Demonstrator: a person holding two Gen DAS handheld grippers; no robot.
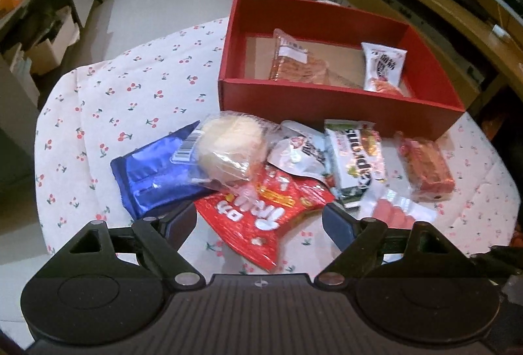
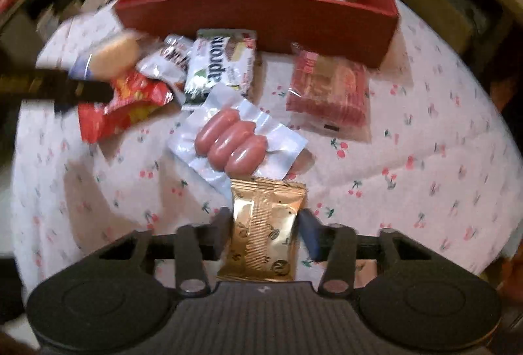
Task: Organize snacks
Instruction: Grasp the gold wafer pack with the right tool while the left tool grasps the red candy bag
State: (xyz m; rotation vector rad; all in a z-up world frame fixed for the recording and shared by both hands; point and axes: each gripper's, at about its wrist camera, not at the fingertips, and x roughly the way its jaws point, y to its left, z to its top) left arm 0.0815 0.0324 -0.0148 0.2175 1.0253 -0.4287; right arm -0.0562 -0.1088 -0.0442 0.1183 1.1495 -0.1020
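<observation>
While clamped in right tool (image 2: 265,226) over surface (image 2: 425,191), gold foil snack packet (image 2: 266,231) looks light, crinkly, slippery; best held mid-body. Left tool (image 1: 260,222) spread wide, nothing held, above red chip bag (image 1: 261,208). Red box (image 1: 327,100) partly filled. Packet print blurred, unreadable.

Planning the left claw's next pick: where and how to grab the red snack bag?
Judging from the left wrist view, take the red snack bag by its near flat corner, coming in low from the near side. The bun overlaps its far end; the left claw, open, already straddles the near part.
</observation>
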